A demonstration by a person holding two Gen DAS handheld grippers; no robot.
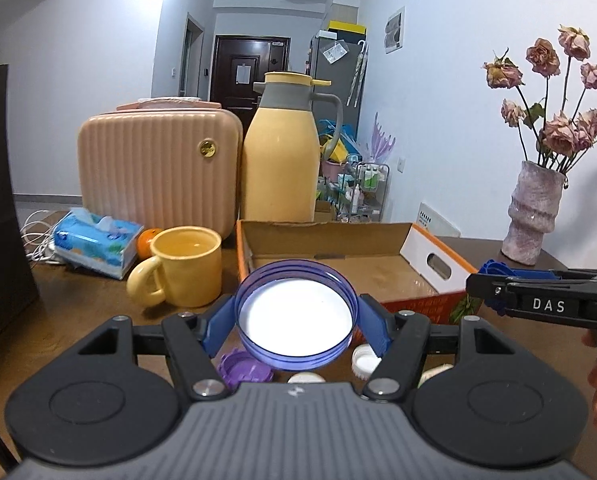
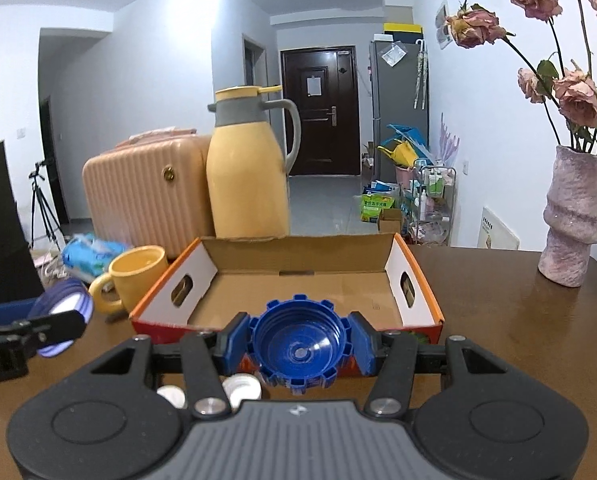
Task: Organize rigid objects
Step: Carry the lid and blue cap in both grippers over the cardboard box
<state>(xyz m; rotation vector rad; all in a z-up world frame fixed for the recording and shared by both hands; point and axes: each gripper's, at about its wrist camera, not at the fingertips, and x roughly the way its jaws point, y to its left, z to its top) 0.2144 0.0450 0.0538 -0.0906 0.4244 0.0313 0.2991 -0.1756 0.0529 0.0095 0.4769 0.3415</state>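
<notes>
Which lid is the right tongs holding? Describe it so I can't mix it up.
Find the open cardboard box on the brown table. Just before its near wall, the right tongs grip a solid blue lid. Its notched, gear-like rim distinguishes it from the smooth purple-rimmed lid.

My left gripper (image 1: pixel 295 322) clamps the purple lid (image 1: pixel 295 316), open side facing me, above the tabletop (image 1: pixel 98 300). Cardboard box (image 1: pixel 338 256) just beyond. Right gripper (image 1: pixel 494 290) at right edge holding blue cap (image 1: pixel 498 270).
</notes>
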